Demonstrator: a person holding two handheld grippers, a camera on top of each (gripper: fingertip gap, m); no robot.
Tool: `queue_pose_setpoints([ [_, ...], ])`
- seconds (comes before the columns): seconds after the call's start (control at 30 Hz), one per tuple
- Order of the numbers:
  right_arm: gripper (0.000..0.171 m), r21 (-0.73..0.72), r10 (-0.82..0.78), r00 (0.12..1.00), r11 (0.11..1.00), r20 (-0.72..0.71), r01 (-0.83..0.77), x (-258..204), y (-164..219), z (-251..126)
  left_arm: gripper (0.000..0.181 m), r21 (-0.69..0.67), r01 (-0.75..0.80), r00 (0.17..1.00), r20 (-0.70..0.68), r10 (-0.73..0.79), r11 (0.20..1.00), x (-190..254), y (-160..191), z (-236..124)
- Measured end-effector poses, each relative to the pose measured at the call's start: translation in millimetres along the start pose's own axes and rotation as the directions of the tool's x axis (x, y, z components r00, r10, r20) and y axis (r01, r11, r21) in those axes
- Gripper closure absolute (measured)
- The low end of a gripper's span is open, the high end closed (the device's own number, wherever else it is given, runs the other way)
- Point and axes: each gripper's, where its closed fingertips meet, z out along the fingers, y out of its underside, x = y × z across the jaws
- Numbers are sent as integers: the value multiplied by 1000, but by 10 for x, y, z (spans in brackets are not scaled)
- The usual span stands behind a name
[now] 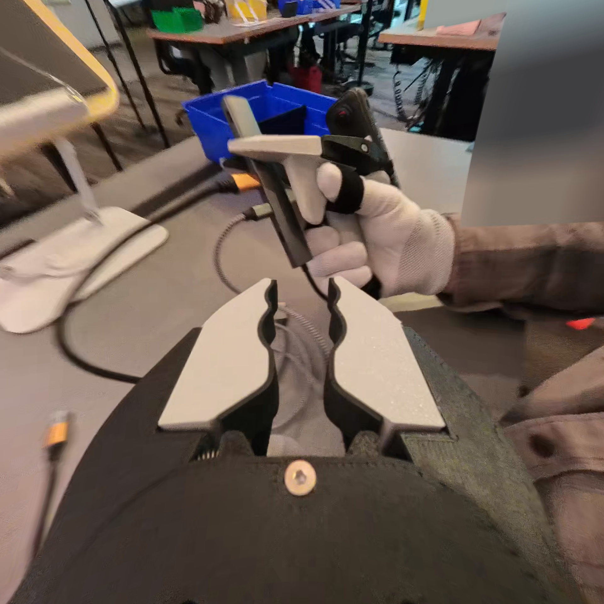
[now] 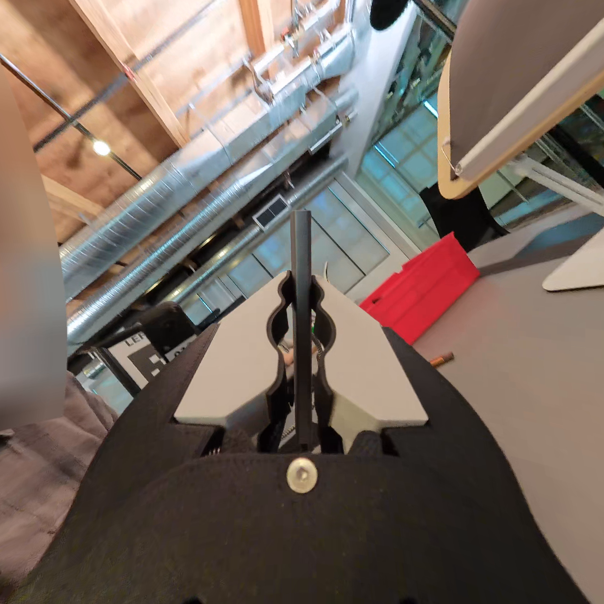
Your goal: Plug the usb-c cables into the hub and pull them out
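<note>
Right gripper [image 2: 302,281] clenched on dark slim USB-C hub [image 2: 301,327], lifted above table [image 2: 490,376], left gripper [image 1: 302,284] released and empty, braided cable [image 1: 225,242] plugged into hub, orange-tipped cable [image 1: 56,433] loose near table's left edge

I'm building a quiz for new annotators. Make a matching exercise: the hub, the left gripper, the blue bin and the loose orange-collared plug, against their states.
Things:
1. slim dark grey hub
2. left gripper
3. blue plastic bin
4. orange-collared cable plug

States:
a. open, empty
b. lying loose on the grey table
c. clamped in the right gripper
d. standing behind the hub

Pairs: 1-c, 2-a, 3-d, 4-b
</note>
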Motion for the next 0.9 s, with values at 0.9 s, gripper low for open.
queue_pose_setpoints([
  [0.9,96,-222,-268,865,957,-424,188,-16,112,-30,170,-92,-92,918,379,120,992,-260,296,274],
])
